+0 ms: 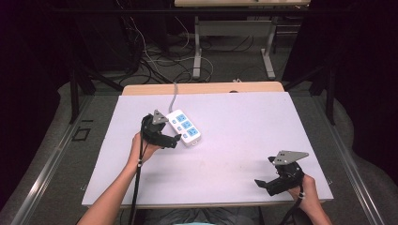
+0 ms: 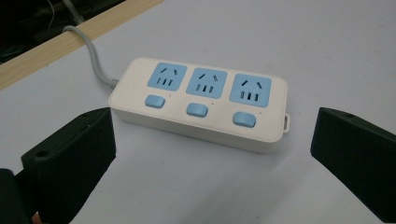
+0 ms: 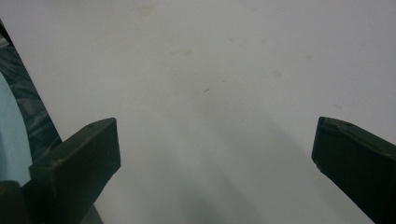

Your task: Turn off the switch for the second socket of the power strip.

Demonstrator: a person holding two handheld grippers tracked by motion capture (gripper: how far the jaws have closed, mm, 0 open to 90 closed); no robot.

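White power strip (image 2: 198,105) is seen lying crosswise just beyond the wide-open left gripper (image 2: 210,154), while the right gripper (image 1: 272,180), also open, is held well apart.

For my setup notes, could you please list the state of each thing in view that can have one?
White plastic power strip with three blue sockets: flat on the table, sockets empty, nothing plugged in, ungripped.
Grey cord: attached, trailing off the far edge.
Left hand-held gripper: open, short of the strip.
Right hand-held gripper: open, empty.
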